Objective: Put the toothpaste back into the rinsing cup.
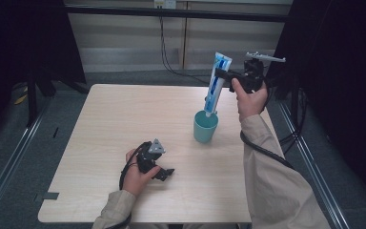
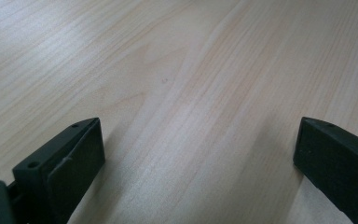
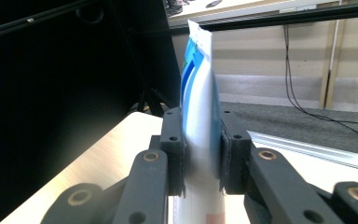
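A blue and white toothpaste tube hangs cap-down, its cap just above the mouth of a teal cup near the table's middle right. My right gripper is shut on the tube's upper part, held high above the table. In the right gripper view the tube stands pinched between the two black jaws, my right gripper squeezing its flat sides. My left gripper rests low on the table at the front, open. Bare wood lies between the wide-apart jaws of my left gripper in its own view.
The light wooden table has rounded corners. Black curtains stand at both sides, and a metal rail runs along the right edge. Cables hang behind the far edge of the table.
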Demonstrator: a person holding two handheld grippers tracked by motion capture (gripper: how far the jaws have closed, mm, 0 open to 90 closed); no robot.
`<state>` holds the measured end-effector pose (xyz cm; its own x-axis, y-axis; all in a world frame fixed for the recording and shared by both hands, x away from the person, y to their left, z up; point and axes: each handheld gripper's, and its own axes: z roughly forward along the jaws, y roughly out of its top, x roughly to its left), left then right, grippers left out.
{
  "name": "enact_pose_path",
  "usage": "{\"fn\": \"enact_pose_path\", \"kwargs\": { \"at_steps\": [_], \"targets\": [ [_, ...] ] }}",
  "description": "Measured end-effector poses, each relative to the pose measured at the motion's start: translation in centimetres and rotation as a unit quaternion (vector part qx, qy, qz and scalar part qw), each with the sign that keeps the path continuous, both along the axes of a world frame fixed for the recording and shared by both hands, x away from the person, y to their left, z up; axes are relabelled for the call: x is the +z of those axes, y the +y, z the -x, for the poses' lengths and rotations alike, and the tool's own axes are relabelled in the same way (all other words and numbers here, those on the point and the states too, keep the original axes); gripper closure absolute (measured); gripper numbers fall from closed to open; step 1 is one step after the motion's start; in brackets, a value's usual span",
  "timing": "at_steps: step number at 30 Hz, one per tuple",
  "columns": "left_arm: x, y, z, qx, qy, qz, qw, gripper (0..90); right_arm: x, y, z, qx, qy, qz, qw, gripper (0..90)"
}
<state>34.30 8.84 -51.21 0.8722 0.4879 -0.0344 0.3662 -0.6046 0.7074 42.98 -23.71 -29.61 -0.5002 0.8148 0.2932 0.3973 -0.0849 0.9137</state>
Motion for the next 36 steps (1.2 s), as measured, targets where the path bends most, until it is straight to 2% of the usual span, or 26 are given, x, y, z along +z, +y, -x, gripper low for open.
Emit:
{"fn": "enact_pose_path", "kwargs": {
  "at_steps": [11, 36],
  "targets": [
    [0.0, 0.0, 0.0, 0.000, 0.000, 0.000, 1.0000, 1.5, -1.1, 0.3, -0.4, -0.005, 0.007, 0.009, 0.9999, 75.0],
    [0.0, 0.0, 0.0, -0.001, 0.001, 0.000, 1.0000, 1.5, -4.4, 0.7, -0.2, 0.001, 0.024, 0.008, 0.9997, 74.8]
  ]
}}
